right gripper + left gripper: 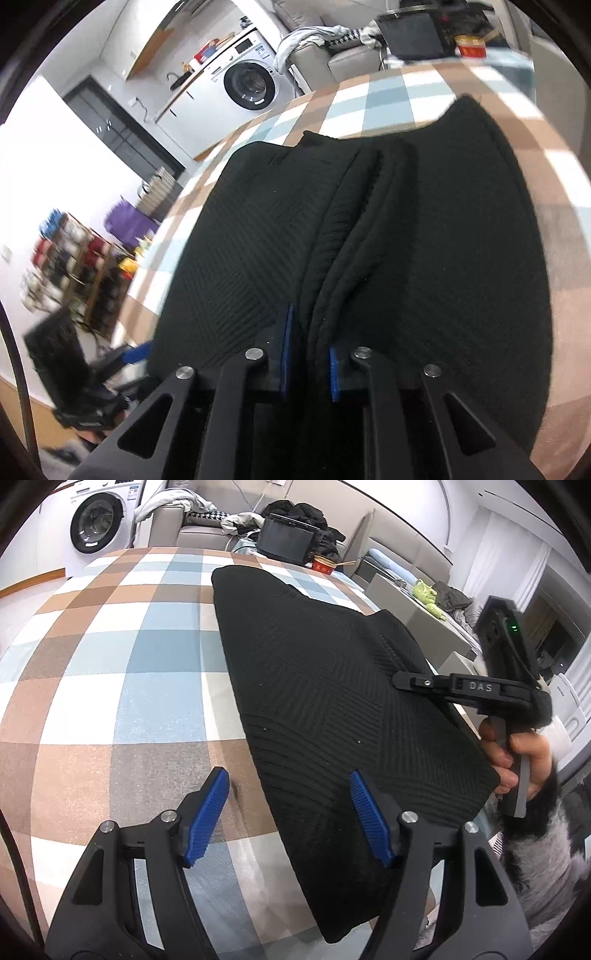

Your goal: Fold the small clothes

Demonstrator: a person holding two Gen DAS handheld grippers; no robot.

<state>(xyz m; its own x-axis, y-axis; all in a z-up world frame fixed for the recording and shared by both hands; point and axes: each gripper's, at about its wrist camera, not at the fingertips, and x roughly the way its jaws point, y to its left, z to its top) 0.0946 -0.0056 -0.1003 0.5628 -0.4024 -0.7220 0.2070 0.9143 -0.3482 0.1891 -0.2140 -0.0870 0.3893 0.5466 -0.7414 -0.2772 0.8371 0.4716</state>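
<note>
A black ribbed knit garment (pixel 332 686) is laid flat on a checked cloth (pixel 110 664) of brown, pale blue and white squares with a soft, short nap. The knit is patterned in blocks of fine ribs running at differing angles; a few pale specks of lint are seen on it.

Left gripper (pixel 290 818): the jaws are held well apart, with nothing between the pads. The blue pads (pixel 207 816) are ridged, on black rigid arms. The left-hand pad is seen over bare cloth; the right-hand pad is seen over the garment's near edge. Contact with the fabric cannot be told. The garment stretches ahead of the jaws and off to their right.

Right gripper (pixel 309 354): the jaws are nearly closed on a raised fold of the garment (pixel 369 240). A thick ridge of knit is pinched between the two blue pads (pixel 287 354) and runs ahead from them as a doubled, rounded crease. Flat knit lies to both sides of the jaws.

In the left wrist view the right gripper (pixel 406 681) is seen side-on at the garment's right edge, its black tip on the fabric. Its handle is held by a hand (pixel 513 760) in a fluffy grey and black sleeve (pixel 543 853).
</note>
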